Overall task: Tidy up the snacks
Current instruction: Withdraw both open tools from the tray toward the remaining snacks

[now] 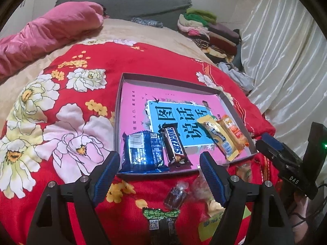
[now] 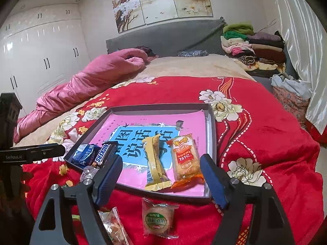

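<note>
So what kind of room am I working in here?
A bedroom, most likely. The snacks tray sits on a bed with a red flowered quilt, a grey padded headboard behind it, white wardrobes along the wall and folded clothes stacked at the bed's head.

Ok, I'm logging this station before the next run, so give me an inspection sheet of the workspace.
Surface: red floral bedspread.
Job's things: grey shallow box holds blue foil packet, brown Snickers bar, yellow wrapped bar, orange snack pack; round green-labelled cake and clear-wrapped sweets lie outside.
Clutter: pink quilt, folded clothes pile.
Grippers: left gripper and right gripper open, fingers empty.
Cables: black cable.
Surroundings: white wardrobe, satin curtain.
</note>
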Action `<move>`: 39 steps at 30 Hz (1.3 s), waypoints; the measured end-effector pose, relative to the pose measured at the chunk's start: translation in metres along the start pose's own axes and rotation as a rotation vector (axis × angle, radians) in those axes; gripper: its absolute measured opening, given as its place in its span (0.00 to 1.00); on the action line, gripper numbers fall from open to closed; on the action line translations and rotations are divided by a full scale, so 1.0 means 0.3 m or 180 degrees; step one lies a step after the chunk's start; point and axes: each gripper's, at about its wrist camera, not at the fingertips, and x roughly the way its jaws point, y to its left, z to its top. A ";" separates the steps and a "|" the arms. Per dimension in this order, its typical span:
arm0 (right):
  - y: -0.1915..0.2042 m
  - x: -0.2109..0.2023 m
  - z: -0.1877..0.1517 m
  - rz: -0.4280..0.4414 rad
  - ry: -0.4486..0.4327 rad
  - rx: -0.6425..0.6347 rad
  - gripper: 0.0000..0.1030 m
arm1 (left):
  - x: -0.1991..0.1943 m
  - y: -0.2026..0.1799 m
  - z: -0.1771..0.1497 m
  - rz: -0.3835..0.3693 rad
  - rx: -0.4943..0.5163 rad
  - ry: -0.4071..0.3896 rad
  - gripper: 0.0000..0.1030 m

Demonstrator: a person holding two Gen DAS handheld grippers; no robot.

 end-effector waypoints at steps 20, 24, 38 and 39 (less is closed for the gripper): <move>0.032 -0.046 -0.023 -0.0007 0.0029 -0.0091 0.83 | -0.031 -0.006 -0.049 0.0039 -0.0014 0.0121 0.79; 0.035 -0.052 -0.026 -0.0022 0.0036 -0.0100 0.83 | -0.035 -0.010 -0.063 0.0035 -0.0007 0.0151 0.79; 0.044 -0.078 -0.057 -0.0156 0.0131 -0.0103 0.83 | -0.024 -0.025 -0.110 0.0013 -0.0007 0.0384 0.79; 0.043 -0.078 -0.061 -0.0152 0.0154 -0.0095 0.83 | -0.024 -0.026 -0.115 0.0018 -0.0012 0.0396 0.79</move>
